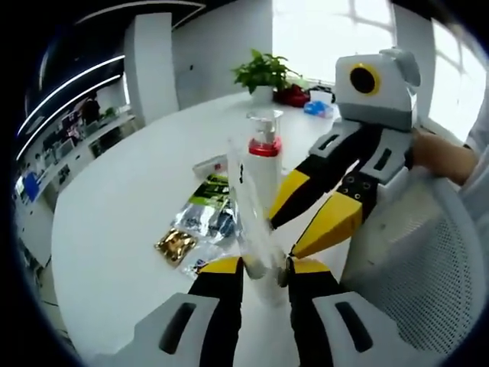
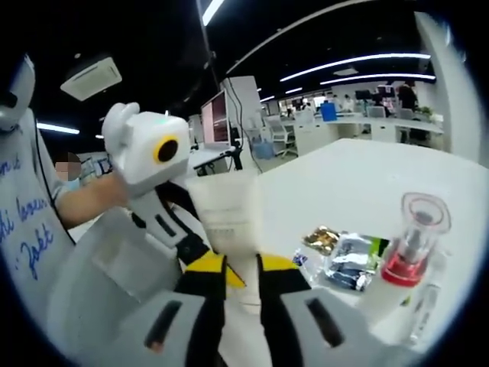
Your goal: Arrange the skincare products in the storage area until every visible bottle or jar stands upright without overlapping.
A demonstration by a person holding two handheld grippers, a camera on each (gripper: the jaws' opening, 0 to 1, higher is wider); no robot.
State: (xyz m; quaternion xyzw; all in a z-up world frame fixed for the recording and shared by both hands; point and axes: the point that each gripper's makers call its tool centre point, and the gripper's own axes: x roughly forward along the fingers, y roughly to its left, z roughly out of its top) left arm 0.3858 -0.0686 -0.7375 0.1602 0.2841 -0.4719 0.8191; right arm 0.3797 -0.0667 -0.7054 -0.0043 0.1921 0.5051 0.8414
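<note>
Standing between left gripper point(image 1: 265, 267) and right gripper point(image 1: 281, 235), seemingly pinched: pump bottle point(image 1: 263, 172)

A round white table point(image 1: 114, 222) anchors an open-plan office. A potted green plant point(image 1: 263, 73) stands at the table's far edge, with a red object point(image 1: 291, 95) and a blue one point(image 1: 317, 108) just beside it (what they are cannot be told). Foil sachets point(image 1: 200, 222), gold, silver and green, lie loose near the table's middle. Beyond the table, a white pillar point(image 1: 149, 65) rises, and desks with monitors point(image 2: 215, 118) stretch under strip lights point(image 2: 355, 60).
</note>
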